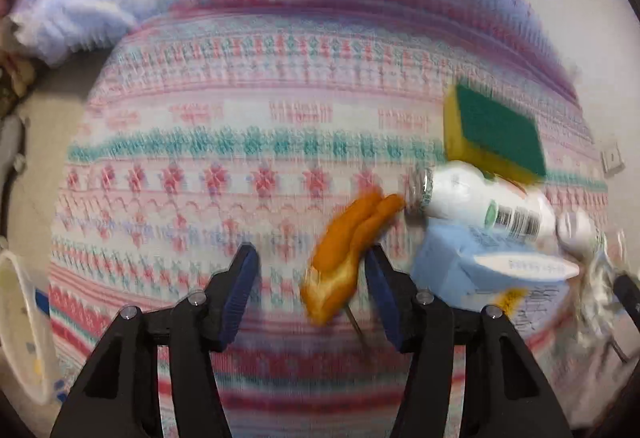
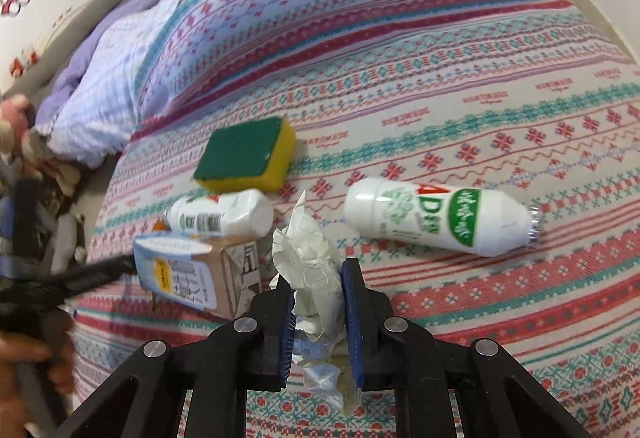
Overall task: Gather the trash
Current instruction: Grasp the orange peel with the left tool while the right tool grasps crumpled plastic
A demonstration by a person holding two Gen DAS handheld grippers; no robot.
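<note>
Right gripper (image 2: 318,304) low over the patterned bedspread (image 2: 460,110), jaws clamped on crumpled white tissue (image 2: 316,258), just right of the carton (image 2: 192,270). Left gripper (image 1: 310,286) jaws apart, orange peel (image 1: 348,254) against its right finger, left of the carton; blurred view. Smooth white bottle (image 2: 224,214) behind the carton, spongy yellow-green scourer (image 2: 246,154) farther back

Items on the patterned bedspread (image 2: 460,86), positions given relative to the sponge:

- Green-and-yellow sponge (image 2: 246,154): 1.
- White drink bottles: 2. One (image 2: 222,216) just below the sponge; one (image 2: 436,216) well to its right.
- Small drink carton (image 2: 188,270): 1, below the sponge, beyond the nearer bottle.
- Crumpled tissue (image 2: 314,278): 1, below and right of the sponge.
- Orange peel piece (image 1: 348,254): 1, seen in the left wrist view, blurred, below and left of the sponge.
</note>
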